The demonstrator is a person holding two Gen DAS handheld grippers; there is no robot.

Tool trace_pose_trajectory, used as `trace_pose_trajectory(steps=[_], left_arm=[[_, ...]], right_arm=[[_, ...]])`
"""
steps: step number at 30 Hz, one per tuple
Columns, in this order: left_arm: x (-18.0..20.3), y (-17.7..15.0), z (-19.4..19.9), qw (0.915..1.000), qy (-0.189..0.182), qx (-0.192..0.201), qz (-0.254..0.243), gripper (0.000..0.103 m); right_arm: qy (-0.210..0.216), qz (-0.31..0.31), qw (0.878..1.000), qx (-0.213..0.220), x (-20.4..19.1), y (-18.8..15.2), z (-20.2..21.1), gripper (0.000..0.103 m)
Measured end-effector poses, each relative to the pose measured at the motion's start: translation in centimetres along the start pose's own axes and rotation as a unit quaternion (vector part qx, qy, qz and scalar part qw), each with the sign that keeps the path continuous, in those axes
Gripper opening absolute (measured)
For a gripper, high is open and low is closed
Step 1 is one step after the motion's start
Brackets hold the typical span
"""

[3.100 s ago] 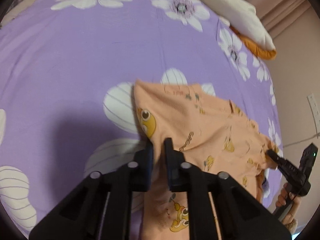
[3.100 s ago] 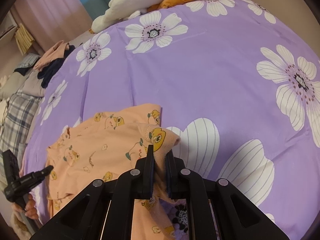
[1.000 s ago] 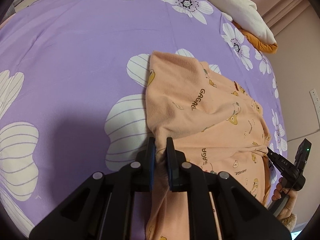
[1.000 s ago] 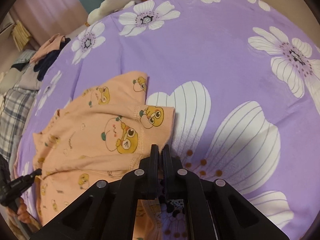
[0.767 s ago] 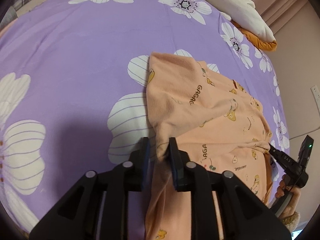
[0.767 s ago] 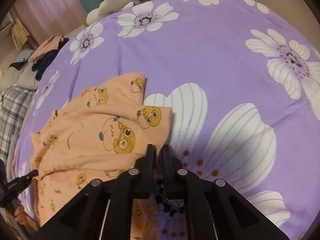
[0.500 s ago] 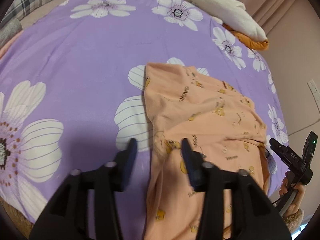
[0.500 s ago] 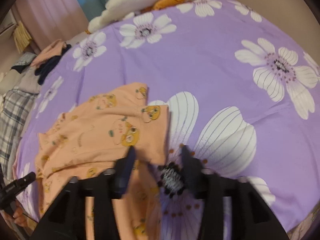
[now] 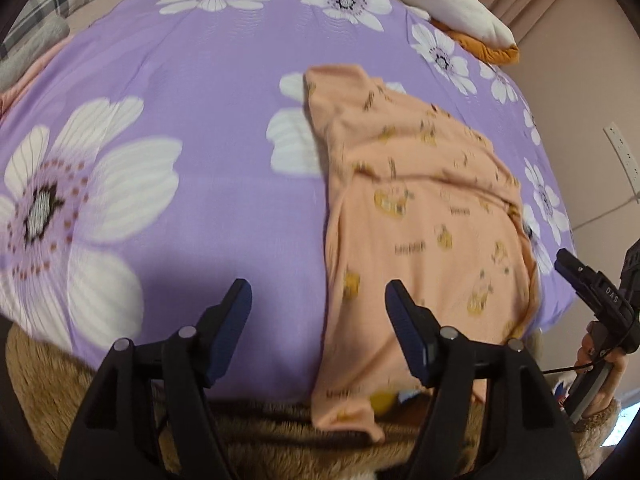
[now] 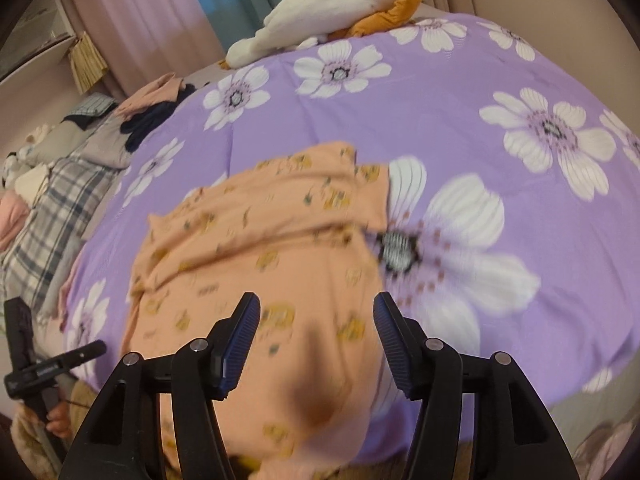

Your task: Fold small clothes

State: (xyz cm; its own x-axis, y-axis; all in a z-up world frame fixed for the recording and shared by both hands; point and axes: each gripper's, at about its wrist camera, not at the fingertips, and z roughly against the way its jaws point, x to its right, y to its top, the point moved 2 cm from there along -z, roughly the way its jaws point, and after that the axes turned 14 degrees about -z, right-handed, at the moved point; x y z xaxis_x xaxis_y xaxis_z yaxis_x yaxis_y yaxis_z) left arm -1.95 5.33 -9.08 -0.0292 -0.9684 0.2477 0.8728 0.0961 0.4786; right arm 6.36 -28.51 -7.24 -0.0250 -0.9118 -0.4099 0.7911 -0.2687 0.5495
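Note:
A small peach garment with yellow cartoon prints (image 9: 420, 208) lies on the purple flowered bedspread (image 9: 200, 92), folded over itself, its near end hanging over the bed's front edge. My left gripper (image 9: 318, 300) is open and empty, held above the garment's left edge near the bed's front. My right gripper (image 10: 316, 316) is open and empty above the garment (image 10: 272, 248) near its front end. Each gripper shows at the side of the other's view: the right one (image 9: 588, 292), the left one (image 10: 56, 364).
A white and orange plush pile (image 10: 340, 4) lies at the far end of the bed. Plaid bedding and loose clothes (image 10: 60, 184) lie at the left. A brown furry blanket (image 9: 260, 432) hangs below the bed's front edge. A wall with a socket (image 9: 620, 152) stands at the right.
Both grippers have let go of the garment, opened wide and pulled back toward the bed's front edge. The garment has dropped flat, folded over, on the bedspread.

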Motion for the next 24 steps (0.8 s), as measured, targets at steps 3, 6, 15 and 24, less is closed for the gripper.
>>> trace_pose_trajectory(steps=[3, 6, 15, 24], left_arm=[[-0.1, -1.5, -0.5, 0.9996, -0.02, -0.018, 0.011, 0.068], [0.2, -2.6, -0.9, 0.9989, -0.03, -0.032, 0.015, 0.067], [2.2, -5.0, -2.3, 0.9953, -0.07, -0.067, -0.001, 0.065], [2.3, -5.9, -4.4, 0.9911, -0.097, -0.09, 0.017, 0.015]], right_arm=[[-0.003, -0.002, 1.0, -0.023, 0.2, -2.1, 0.2, 0.059], [-0.011, 0.002, 0.999, -0.039, 0.1, -3.5, 0.2, 0.059], [-0.025, -0.011, 0.997, -0.071, 1.2, -7.5, 0.6, 0.059], [-0.003, -0.022, 0.992, -0.123, 1.0, -10.0, -1.9, 0.059]])
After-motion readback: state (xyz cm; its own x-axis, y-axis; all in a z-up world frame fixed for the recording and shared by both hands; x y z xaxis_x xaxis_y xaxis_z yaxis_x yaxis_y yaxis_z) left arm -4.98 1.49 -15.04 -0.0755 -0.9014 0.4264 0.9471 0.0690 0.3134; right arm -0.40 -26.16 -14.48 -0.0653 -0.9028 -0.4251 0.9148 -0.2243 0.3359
